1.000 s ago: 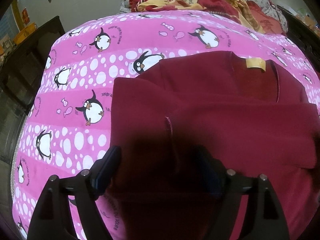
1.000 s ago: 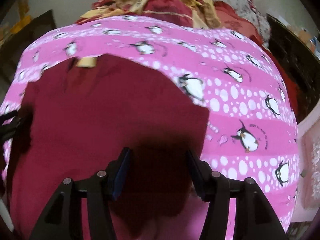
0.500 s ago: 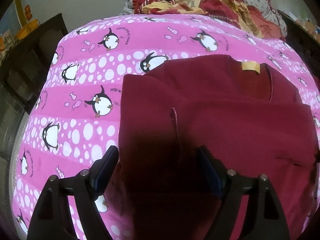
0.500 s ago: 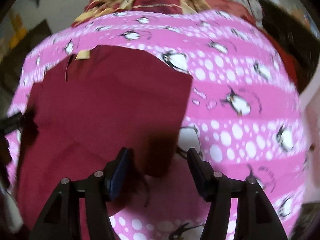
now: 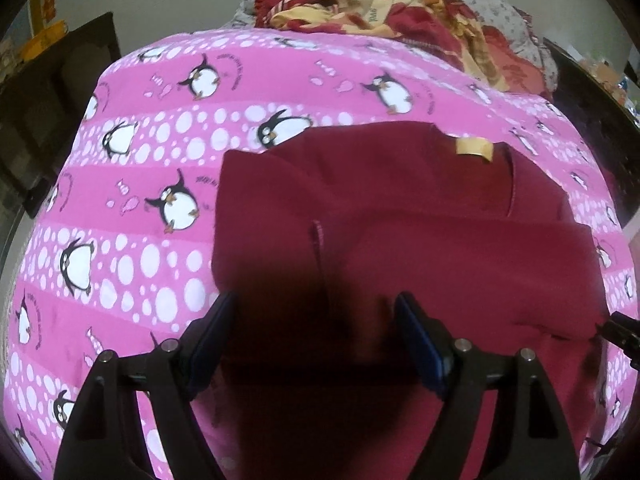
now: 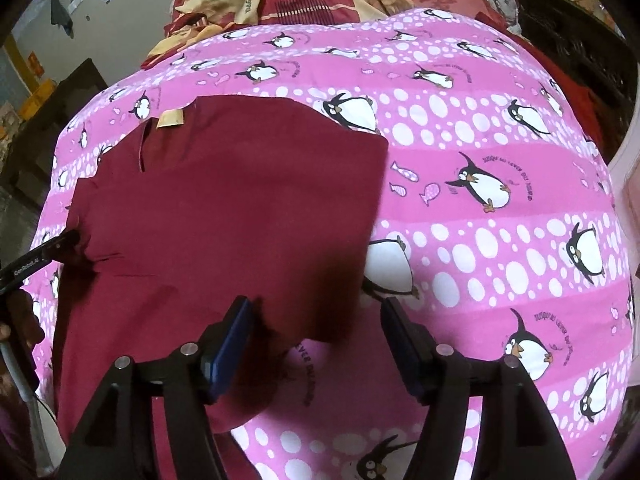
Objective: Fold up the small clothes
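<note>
A dark red shirt (image 5: 400, 232) with a yellow neck label (image 5: 474, 147) lies flat on the pink penguin bedsheet (image 5: 132, 216), its sides folded inward. My left gripper (image 5: 316, 324) is open and empty, hovering over the shirt's lower left part. In the right wrist view the shirt (image 6: 240, 208) fills the left half and its label (image 6: 170, 118) is at the top left. My right gripper (image 6: 316, 328) is open and empty, above the shirt's lower right corner. The left gripper's tip (image 6: 60, 245) shows at the shirt's left edge.
A crumpled red and yellow blanket (image 5: 380, 12) is heaped at the far end of the bed. Dark furniture (image 5: 52, 92) stands to the left and a dark frame (image 6: 580, 28) to the right. Pink sheet (image 6: 500, 200) spreads right of the shirt.
Both grippers have drawn back from the shirt and stayed open. The right gripper has shifted right, so more pink sheet shows. The shirt lies still.
</note>
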Motion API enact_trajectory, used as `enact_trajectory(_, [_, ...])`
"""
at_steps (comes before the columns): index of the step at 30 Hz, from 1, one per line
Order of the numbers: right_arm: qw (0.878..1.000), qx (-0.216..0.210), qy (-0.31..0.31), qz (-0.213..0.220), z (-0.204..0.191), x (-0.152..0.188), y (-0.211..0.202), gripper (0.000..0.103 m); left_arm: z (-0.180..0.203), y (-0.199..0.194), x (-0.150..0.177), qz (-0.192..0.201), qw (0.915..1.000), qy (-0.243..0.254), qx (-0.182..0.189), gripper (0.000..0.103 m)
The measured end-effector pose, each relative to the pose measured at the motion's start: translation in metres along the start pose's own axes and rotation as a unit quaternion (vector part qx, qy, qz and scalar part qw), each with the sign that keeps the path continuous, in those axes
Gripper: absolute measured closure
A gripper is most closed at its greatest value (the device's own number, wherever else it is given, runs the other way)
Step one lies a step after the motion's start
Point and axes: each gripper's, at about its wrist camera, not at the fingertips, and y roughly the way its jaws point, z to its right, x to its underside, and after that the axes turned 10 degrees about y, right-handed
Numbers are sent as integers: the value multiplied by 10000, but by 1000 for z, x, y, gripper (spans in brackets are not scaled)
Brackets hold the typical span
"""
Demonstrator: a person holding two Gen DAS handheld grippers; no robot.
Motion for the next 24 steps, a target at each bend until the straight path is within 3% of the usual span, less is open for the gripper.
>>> enact_trajectory(7, [9998, -166, 118, -34, 6, 4, -3, 30, -7, -18, -7, 326, 9992, -166, -158, 28])
enact_trajectory(10, [9997, -209, 153, -46, 6, 5, -3, 30, -6, -25, -10, 466, 9988, -153, 42, 28])
enact_trajectory(15, [9995, -260, 142, -60, 3, 6, -3, 30, 6, -8, -10, 42, 9992, -2, 408, 28])
enact_trajectory(19, [9995, -285, 100, -99, 1, 8, -3, 29, 14, 11, -3, -404, 9983, 64, 425, 44])
enact_trajectory(23, [9994, -301, 124, -119, 2, 8, -1, 29, 18, 19, -1, -531, 9977, 27, 419, 59])
enact_trajectory(24, [9994, -301, 137, -117, 2, 8, -1, 29, 18, 18, -3, -499, 9980, 6, 394, 75])
